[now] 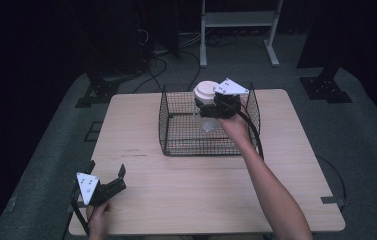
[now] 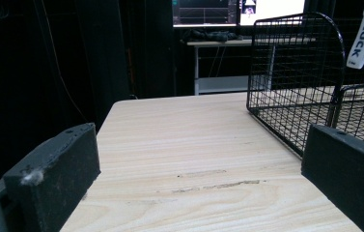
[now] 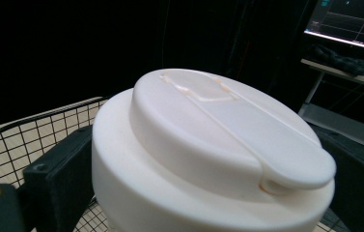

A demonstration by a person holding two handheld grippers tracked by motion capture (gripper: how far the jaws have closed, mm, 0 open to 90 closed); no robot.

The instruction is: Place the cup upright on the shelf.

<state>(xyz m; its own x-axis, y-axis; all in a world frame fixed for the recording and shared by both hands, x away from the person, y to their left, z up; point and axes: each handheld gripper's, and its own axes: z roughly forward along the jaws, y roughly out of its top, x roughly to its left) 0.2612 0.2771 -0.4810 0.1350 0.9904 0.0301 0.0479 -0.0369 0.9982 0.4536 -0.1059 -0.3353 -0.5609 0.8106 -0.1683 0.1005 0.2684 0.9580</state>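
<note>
A clear bottle with a wide white flip-top lid (image 1: 205, 90) hangs upright over the black wire basket (image 1: 176, 145) in the high view. My right gripper (image 1: 209, 106) is shut on the bottle just under the lid. Close up in the right gripper view, the white lid (image 3: 213, 145) sits between the two black jaws. My left gripper (image 1: 107, 175) rests near the table's front left corner, open and holding nothing. In the left gripper view its jaws stand wide apart over bare wood (image 2: 199, 159).
The wire basket (image 2: 295, 82) stands at the back middle of the light wooden table (image 1: 141, 200). A white metal frame (image 1: 238, 20) and cables lie on the floor behind the table. Dark stands flank both sides.
</note>
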